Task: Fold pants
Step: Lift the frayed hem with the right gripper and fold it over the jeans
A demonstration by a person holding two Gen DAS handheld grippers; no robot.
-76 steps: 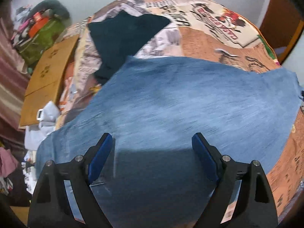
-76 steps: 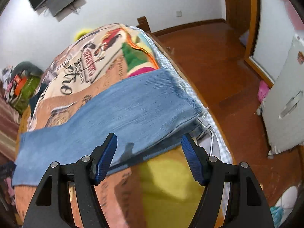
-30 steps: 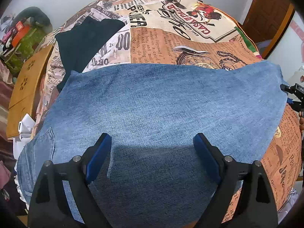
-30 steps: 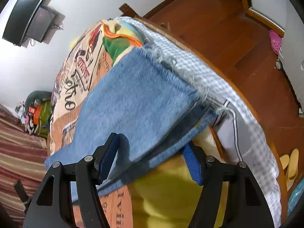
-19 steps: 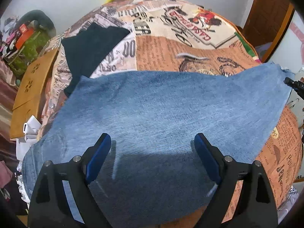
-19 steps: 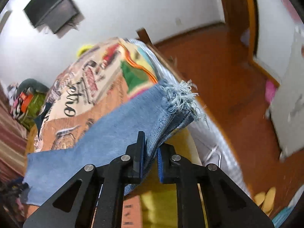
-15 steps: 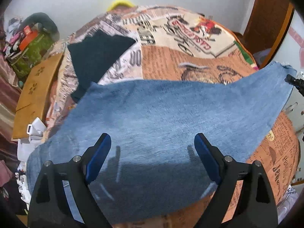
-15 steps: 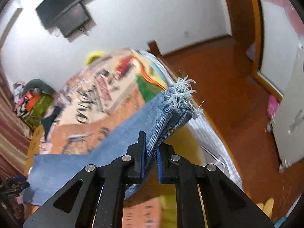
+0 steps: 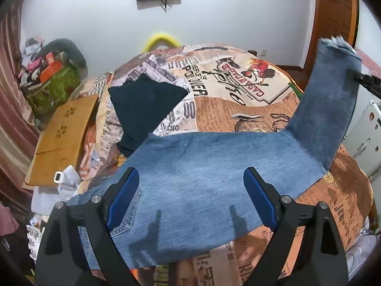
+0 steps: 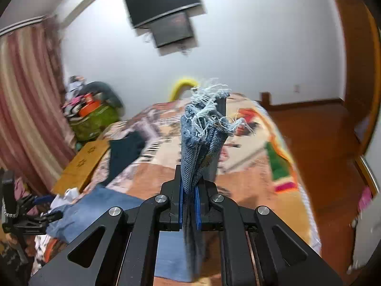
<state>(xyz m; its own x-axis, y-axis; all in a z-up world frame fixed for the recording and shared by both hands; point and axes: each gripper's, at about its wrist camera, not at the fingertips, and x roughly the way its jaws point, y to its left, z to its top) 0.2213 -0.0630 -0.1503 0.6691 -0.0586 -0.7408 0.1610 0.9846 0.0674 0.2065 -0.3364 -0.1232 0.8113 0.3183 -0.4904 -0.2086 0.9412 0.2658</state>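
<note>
Blue denim pants (image 9: 204,174) lie folded lengthwise across the patterned bedspread (image 9: 226,88). My left gripper (image 9: 190,197) is open and empty, hovering above the waist end near a back pocket (image 9: 126,217). My right gripper (image 10: 189,205) is shut on the frayed leg hems (image 10: 204,128) and holds them raised high above the bed. In the left wrist view the lifted leg end (image 9: 333,76) rises at the right, with the right gripper's black tip (image 9: 366,81) at its edge.
A dark folded garment (image 9: 145,104) lies on the bed behind the pants. A wooden board (image 9: 62,140) and white clothes (image 9: 59,186) sit at the bed's left edge. A green bag (image 9: 52,90) stands far left. Wooden floor (image 10: 321,143) lies to the right.
My right gripper closed on the leg hems and lifted them up off the bed. The leg end now stands raised at the right. My left gripper stayed open above the waist.
</note>
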